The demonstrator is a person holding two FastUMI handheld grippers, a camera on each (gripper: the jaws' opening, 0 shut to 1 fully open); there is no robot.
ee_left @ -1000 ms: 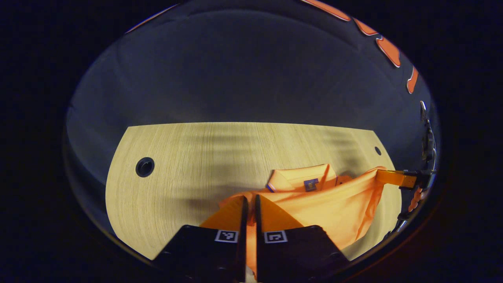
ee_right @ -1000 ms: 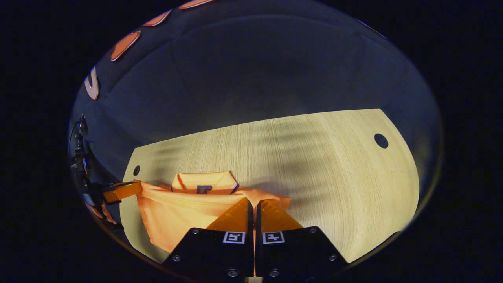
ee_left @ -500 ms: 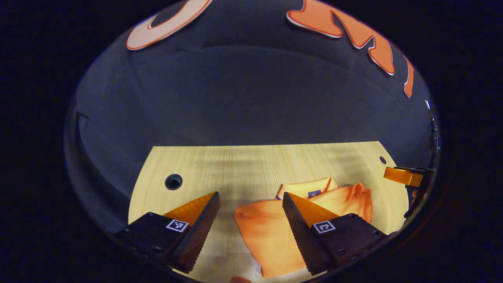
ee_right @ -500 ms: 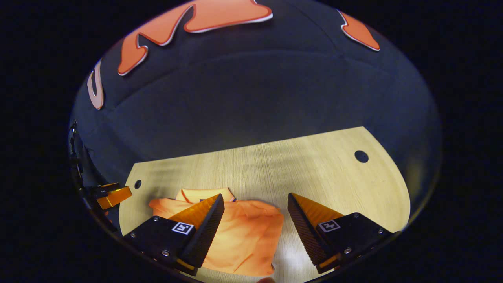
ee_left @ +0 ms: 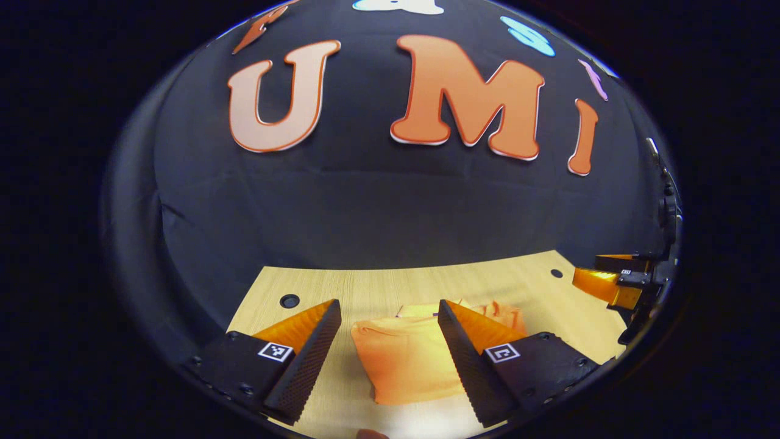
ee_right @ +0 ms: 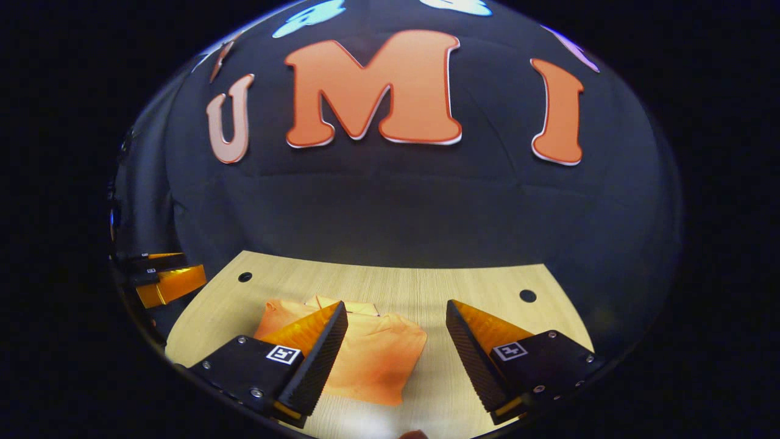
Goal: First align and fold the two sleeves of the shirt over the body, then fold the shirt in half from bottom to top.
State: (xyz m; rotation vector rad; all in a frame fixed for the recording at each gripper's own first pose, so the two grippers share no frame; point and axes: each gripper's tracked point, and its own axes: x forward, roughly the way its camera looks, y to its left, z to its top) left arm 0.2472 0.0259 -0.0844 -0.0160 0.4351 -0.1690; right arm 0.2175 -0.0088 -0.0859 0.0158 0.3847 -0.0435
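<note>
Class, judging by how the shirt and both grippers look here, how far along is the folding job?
Done: the shirt lies on the table as a compact folded bundle. In hand: nothing; the left gripper and right gripper are open above it. Left: apparently nothing, though the sleeves are hidden inside.

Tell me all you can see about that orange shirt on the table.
The orange shirt is soft, thin cloth, folded into a compact bundle and lying flat on the pale wooden table. Its collar peeks out at the far edge, and the top layer shows a few gentle wrinkles. The near edge is a smooth fold. Nothing grips it: the left gripper and the right gripper both hang open over it, fingers spread wide and clear of the cloth.
</note>
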